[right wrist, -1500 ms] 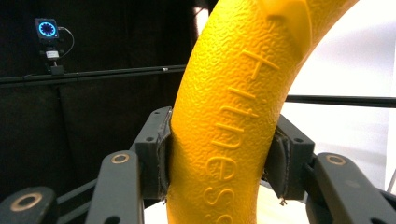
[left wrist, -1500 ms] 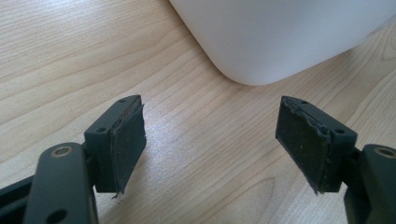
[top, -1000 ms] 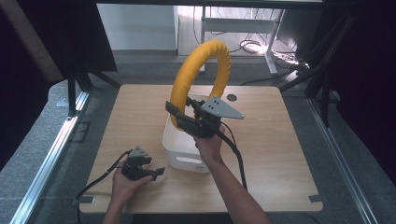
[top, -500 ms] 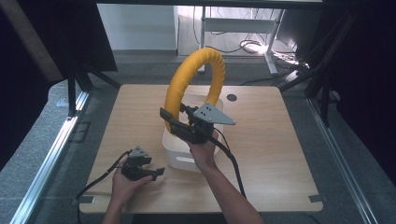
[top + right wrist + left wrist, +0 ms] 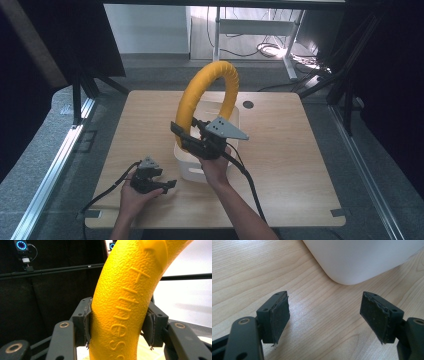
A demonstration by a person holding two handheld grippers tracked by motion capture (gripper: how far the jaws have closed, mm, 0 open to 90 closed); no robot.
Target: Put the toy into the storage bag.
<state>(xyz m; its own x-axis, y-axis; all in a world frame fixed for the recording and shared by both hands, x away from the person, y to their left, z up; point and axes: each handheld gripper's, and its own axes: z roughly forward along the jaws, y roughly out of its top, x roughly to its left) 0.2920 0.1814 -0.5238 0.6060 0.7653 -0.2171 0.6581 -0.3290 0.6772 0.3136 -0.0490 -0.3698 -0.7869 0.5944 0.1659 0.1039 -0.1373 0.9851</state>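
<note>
Pads clamp both sides of the yellow ring (image 5: 125, 307) as the right gripper (image 5: 192, 142) holds it arching above the white bin (image 5: 192, 167). Near the bin's front corner, the left gripper (image 5: 324, 315) rests wide open, holding nothing, on the table (image 5: 290, 165).

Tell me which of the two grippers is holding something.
The right gripper: its jaws are clamped on the yellow foam ring above the white bin. The left gripper lies low on the table, jaws open with nothing between.
</note>
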